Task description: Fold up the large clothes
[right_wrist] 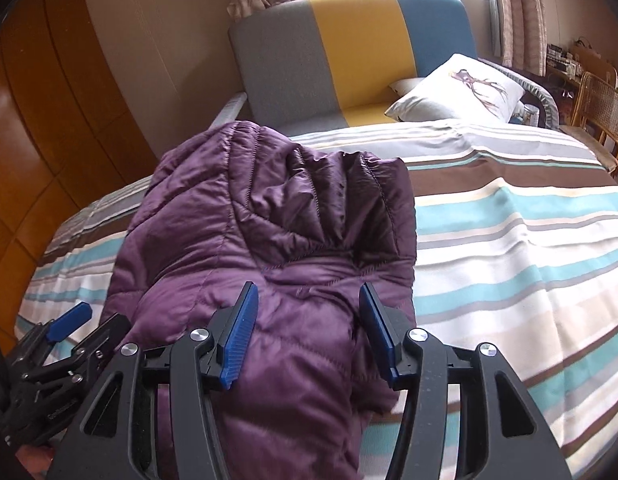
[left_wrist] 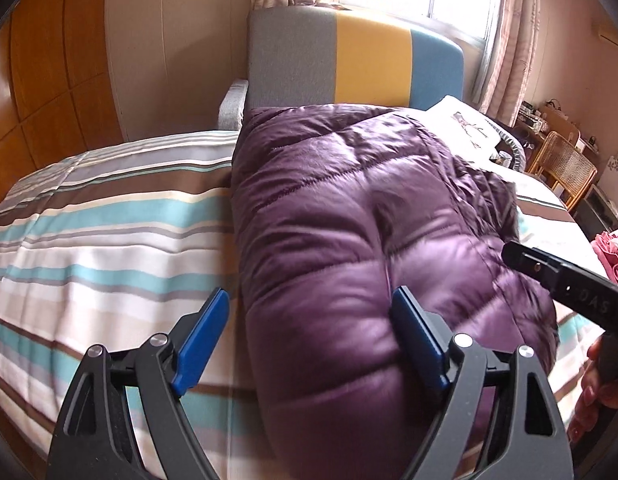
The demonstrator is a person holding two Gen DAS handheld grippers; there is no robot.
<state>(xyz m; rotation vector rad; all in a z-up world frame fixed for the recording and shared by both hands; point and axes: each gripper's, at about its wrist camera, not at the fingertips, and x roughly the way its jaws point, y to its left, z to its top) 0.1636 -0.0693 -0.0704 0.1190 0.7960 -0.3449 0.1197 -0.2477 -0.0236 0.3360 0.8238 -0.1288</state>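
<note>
The left tool (left_wrist: 309, 340) is standing wide, and the right tool (right_wrist: 307, 334) is standing half wide; neither is gripping. The purple quilted jacket (right_wrist: 269, 220) is lying on the striped bed (right_wrist: 509, 240), stretching toward 12 o'clock. The deer-print pillow (right_wrist: 457, 88) is resting at 1 o'clock.

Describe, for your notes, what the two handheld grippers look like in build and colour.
Both match. The left gripper and right gripper have matte black, curved linkage arms with cut-out slots and round silver pivot bolts. Each finger ends in a flat blue pad, ribbed on its face. Faint embossed lettering marks the right gripper's body in the left wrist view.
</note>
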